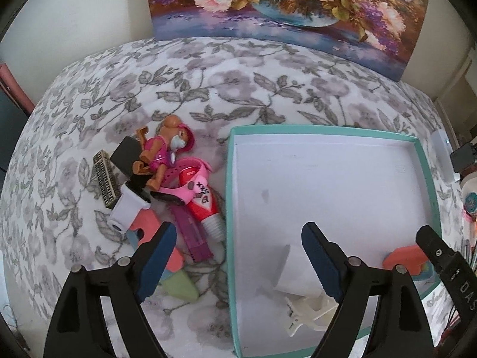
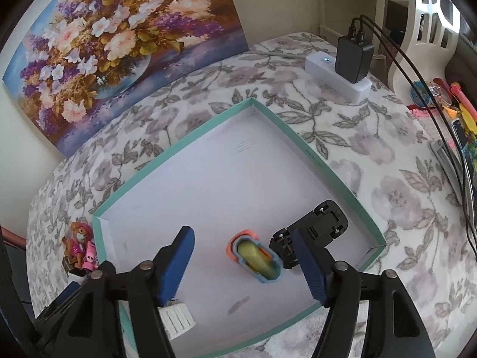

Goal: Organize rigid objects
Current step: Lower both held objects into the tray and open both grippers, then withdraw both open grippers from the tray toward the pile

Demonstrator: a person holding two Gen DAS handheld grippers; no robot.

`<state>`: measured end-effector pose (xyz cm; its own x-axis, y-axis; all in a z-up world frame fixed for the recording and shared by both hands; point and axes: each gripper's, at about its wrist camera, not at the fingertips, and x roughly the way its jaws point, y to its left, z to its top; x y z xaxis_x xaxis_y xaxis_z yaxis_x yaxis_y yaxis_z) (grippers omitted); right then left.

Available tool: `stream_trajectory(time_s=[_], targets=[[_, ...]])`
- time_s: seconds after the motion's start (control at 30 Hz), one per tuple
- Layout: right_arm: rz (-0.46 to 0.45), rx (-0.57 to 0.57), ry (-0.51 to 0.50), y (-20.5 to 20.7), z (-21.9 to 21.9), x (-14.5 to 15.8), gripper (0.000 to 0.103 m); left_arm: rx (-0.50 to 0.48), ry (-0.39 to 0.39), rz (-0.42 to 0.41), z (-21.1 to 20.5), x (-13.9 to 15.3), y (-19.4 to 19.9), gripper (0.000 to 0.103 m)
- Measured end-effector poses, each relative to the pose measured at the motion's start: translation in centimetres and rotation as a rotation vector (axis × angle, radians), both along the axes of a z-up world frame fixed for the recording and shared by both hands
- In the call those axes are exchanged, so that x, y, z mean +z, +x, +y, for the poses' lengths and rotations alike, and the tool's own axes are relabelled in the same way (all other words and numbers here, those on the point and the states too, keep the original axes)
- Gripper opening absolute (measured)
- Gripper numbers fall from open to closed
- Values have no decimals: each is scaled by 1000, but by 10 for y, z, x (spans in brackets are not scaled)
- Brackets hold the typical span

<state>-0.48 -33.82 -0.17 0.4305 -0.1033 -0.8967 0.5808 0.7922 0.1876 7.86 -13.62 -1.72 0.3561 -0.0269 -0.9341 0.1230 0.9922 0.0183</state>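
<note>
Covering the table is a floral cloth (image 1: pixel 208 83), flower painting (image 1: pixel 283 3) propped at the back. Teal-rimmed box (image 2: pixel 316 155) sits on it, white floor mostly bare. Left gripper (image 1: pixel 238 256) jaws apart, nothing held, straddling the box's left wall; white clip (image 1: pixel 310 313) lies inside below it. Right gripper (image 2: pixel 243 264) jaws apart over the box, nothing clamped; orange-blue toy (image 2: pixel 258 258) lies between them on the floor, black toy car (image 2: pixel 316 223) upside down just beside. Unsorted pile left of box: dog figure (image 1: pixel 167 149), pink watch (image 1: pixel 190 185), red tube (image 1: pixel 205 205).
</note>
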Motion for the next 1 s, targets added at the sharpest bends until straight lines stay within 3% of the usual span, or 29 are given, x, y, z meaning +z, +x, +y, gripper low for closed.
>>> stream_trajectory(time_s=[0.1,0.3,0.67,1.0], targets=[[3,-5,-9,0,-1,-2,88,15,8,7,3,-1,1,87],[10,-5,-35,1,1,-3,103,49,13,18,10,-4,2,87],[27,28,-68,4,10,-2,103,142,45,70,33,-10,7,88],[-56,141,-120,9,61,31,103,232,-9,-12,85,28,11,88]])
